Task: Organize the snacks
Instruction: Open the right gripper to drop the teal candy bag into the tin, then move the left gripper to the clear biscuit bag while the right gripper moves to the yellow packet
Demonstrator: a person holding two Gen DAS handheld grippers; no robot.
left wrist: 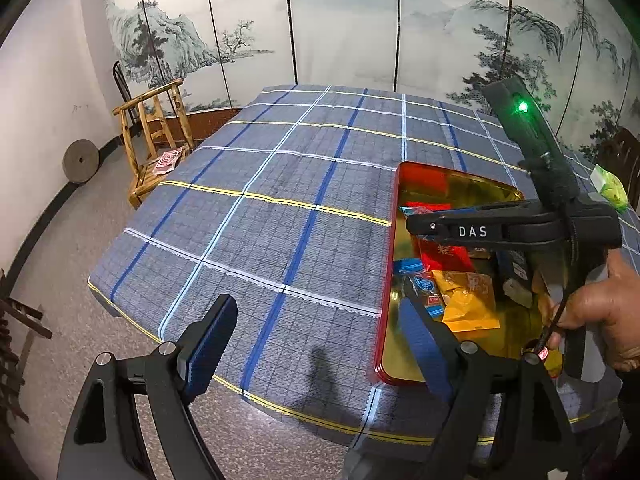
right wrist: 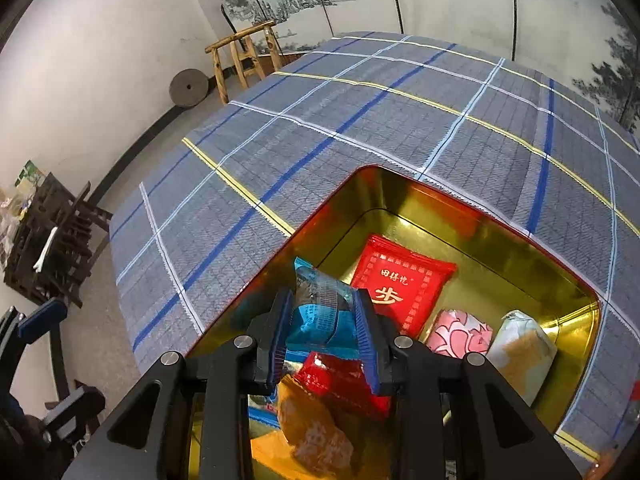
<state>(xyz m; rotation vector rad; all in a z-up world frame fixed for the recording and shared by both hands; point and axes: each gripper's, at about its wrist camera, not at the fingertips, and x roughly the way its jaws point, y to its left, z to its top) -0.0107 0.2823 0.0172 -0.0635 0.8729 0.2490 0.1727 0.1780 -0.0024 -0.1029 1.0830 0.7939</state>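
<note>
A red tin with a gold inside [left wrist: 390, 240] [right wrist: 472, 224] stands on the plaid tablecloth and holds several snack packets. My right gripper [right wrist: 325, 334] is shut on a blue snack packet [right wrist: 320, 304] and holds it over the tin; it also shows in the left wrist view [left wrist: 420, 222], over the tin. Below it lie a red packet [right wrist: 400, 280], a pink packet [right wrist: 460, 334], a pale packet [right wrist: 522, 350], an orange packet [left wrist: 468, 304] and others. My left gripper [left wrist: 320, 340] is open and empty, low at the table's near edge, left of the tin.
The plaid-covered table [left wrist: 280, 200] stretches left and back from the tin. A green packet [left wrist: 610, 186] lies at the table's far right. A wooden chair [left wrist: 156, 140] and a stone wheel [left wrist: 80, 160] stand by the wall at left. A painted screen stands behind.
</note>
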